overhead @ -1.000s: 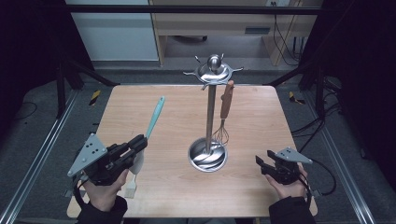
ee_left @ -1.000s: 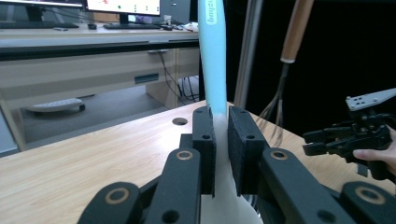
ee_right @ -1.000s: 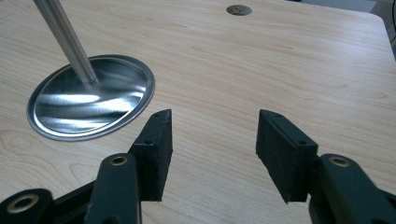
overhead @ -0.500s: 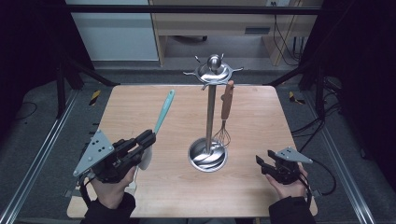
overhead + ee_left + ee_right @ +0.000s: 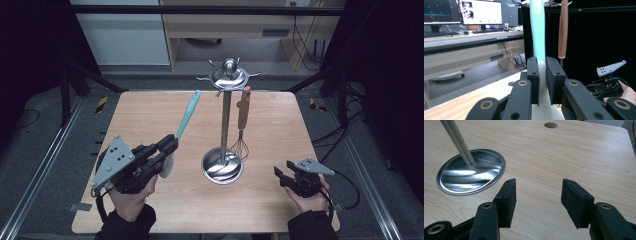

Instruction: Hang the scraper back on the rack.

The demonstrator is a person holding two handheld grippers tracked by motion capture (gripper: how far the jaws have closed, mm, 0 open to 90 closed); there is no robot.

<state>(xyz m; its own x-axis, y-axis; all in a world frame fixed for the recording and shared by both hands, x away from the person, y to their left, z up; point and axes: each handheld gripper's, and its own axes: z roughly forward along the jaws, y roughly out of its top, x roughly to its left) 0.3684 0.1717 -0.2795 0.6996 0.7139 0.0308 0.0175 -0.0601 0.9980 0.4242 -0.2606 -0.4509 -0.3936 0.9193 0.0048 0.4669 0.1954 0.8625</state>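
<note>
Left gripper (image 5: 167, 146) shut tight on the spatula (image 5: 186, 117), lifted over the table's left side, handle aimed at the rack (image 5: 227, 80). Whisk (image 5: 242, 115) hung already. Still to do, probably: hang spatula on a hook. Right gripper (image 5: 280, 175) open, empty, near the right front corner.

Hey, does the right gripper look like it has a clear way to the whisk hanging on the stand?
Probably yes: the right gripper is open and holds nothing, and bare table lies between it and the whisk, which hangs on the stand's near right side.
</note>
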